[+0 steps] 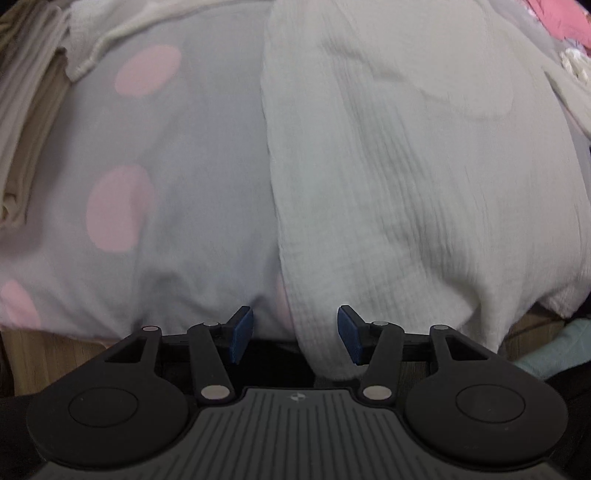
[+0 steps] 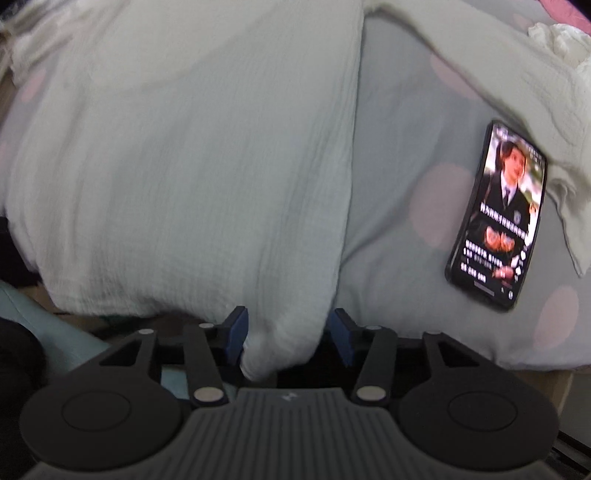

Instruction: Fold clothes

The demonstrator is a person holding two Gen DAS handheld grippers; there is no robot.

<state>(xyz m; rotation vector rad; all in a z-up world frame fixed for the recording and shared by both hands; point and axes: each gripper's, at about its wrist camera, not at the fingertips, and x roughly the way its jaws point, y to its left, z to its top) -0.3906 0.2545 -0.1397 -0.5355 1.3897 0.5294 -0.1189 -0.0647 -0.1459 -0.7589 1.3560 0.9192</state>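
A pale crinkled white garment lies spread on a grey bed sheet with pink dots. Its near hem hangs over the bed's front edge. My left gripper is open, with the garment's left bottom corner hanging between its blue pads. In the right wrist view the same garment fills the left half. My right gripper is open, with the garment's right bottom corner between its pads.
A lit phone lies on the sheet to the right of the garment. Cream clothes lie at the far left, and more pale clothes at the far right. A pink item is at the back.
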